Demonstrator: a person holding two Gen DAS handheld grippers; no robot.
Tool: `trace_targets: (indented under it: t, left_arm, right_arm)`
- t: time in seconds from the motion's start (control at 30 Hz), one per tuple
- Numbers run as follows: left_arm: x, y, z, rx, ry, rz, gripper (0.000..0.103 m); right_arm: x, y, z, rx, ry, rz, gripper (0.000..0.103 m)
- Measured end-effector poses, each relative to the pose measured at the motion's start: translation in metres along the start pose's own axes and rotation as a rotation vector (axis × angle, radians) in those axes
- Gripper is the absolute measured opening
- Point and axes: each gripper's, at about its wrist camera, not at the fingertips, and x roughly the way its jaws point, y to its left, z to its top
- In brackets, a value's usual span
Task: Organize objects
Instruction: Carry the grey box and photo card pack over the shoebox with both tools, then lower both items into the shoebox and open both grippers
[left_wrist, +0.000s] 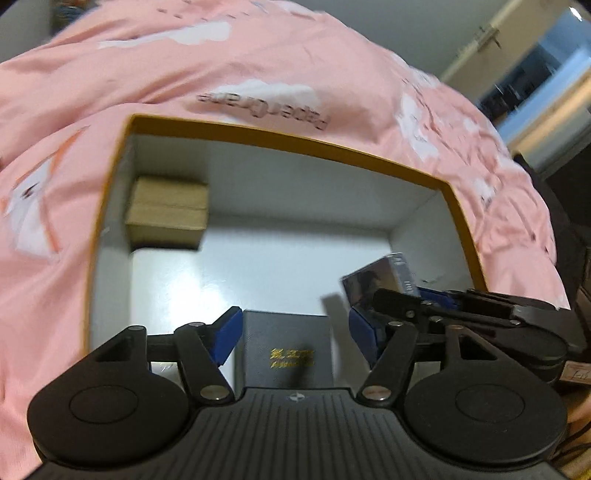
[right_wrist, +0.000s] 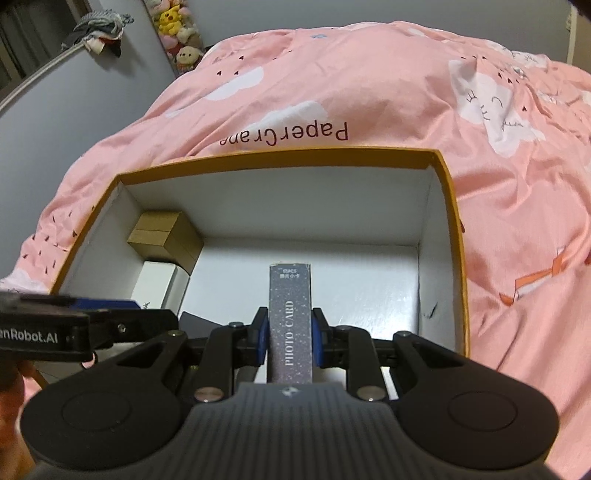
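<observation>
A big open box (right_wrist: 448, 206) with an orange rim and white inside sits on a pink quilt (right_wrist: 332, 85) printed with clouds and "PaperCrane".

In the box's far left corner stands a tan carton (right_wrist: 166, 234); just in front of it, along the left wall, lies a white carton (right_wrist: 159, 280). Both sit on the box floor.

Next, at the near edge of the box, the left gripper (left_wrist: 291, 334) hangs with its blue pads spread wide. A dark box (left_wrist: 286, 349) with gold lettering lies between the pads, and neither pad touches it. In the right wrist view this gripper (right_wrist: 107, 314) comes in from the left edge, over the box's near left part.

Further right, the right gripper (right_wrist: 290, 334) pinches a grey sparkly "PHOTO CARD" pack (right_wrist: 290, 310) by its two long sides. The pack points forward over the middle of the box floor. In the left wrist view the same pack (left_wrist: 380, 277) shows tilted, near the box's right wall, with the right gripper (left_wrist: 406, 306) behind it.

Plush toys (right_wrist: 177, 29) sit beyond the quilt's far left edge.
</observation>
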Motion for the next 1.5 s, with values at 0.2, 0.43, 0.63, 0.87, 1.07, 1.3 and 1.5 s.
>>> trace_targets:
  t: [0.2, 0.43, 0.63, 0.87, 1.07, 1.3, 1.5]
  left_arm:
    - [0.032, -0.026, 0.012, 0.163, 0.062, 0.063, 0.061]
    - [0.059, -0.033, 0.012, 0.240, 0.141, 0.047, 0.054]
    - [0.061, -0.029, 0.007, 0.289, 0.185, 0.080, 0.052]
    - [0.050, -0.016, 0.003, 0.293, 0.185, 0.107, 0.052]
    - [0.042, -0.007, 0.001, 0.252, 0.160, 0.111, 0.052]
    - [0.020, 0.000, -0.005, 0.166, 0.094, 0.106, 0.050]
    - [0.009, -0.003, -0.012, 0.090, 0.037, 0.101, 0.050]
  right_arm:
    - [0.004, -0.007, -0.003, 0.044, 0.052, 0.029, 0.024]
    - [0.005, -0.021, -0.004, 0.108, 0.087, 0.069, 0.024]
    - [0.018, -0.025, -0.005, 0.200, 0.157, 0.145, 0.024]
    - [0.029, -0.020, -0.012, 0.275, 0.231, 0.229, 0.024]
    - [0.032, -0.014, -0.014, 0.277, 0.243, 0.222, 0.024]
    - [0.038, -0.011, -0.014, 0.225, 0.308, 0.202, 0.024]
    - [0.038, -0.004, -0.009, 0.104, 0.345, 0.100, 0.038]
